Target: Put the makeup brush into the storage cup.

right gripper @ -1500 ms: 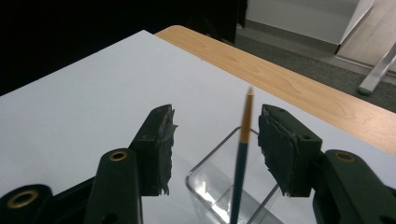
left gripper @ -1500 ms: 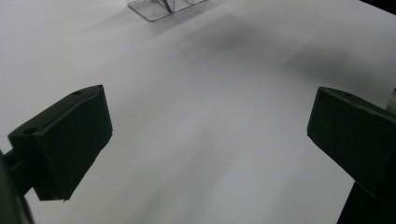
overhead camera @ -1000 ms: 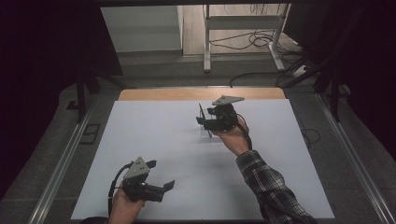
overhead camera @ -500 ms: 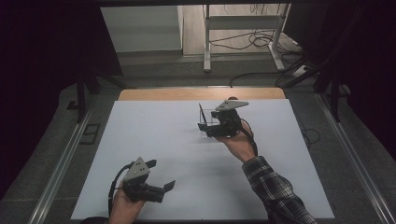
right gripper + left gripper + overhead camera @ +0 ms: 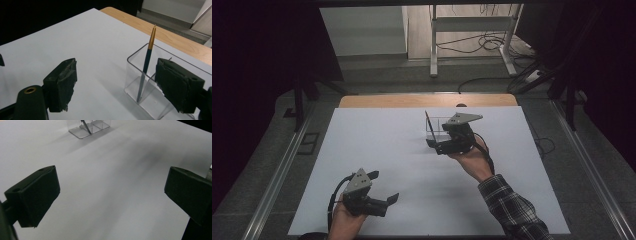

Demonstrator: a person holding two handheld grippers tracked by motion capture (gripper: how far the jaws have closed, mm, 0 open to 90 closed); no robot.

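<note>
One thin pencil [image 5: 147, 63] leans inside the clear holder [image 5: 140, 75], just beside the right hand-held gripper [image 5: 125, 82], whose jaws gape wide, empty. Probably light, stiff and slick; best pinched on the upper shaft above the holder's rim.

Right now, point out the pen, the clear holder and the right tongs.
pen [image 5: 147, 62]: right gripper view, dark barrel.
clear holder [image 5: 132, 75]: right gripper view, near wall.
right tongs [image 5: 125, 82]: right gripper view, midway between fingertips.

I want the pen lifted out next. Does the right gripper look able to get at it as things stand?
Probably yes: the right gripper is open beside the clear holder, and the pen leans upright with its top free above the rim, nothing covering it.
</note>
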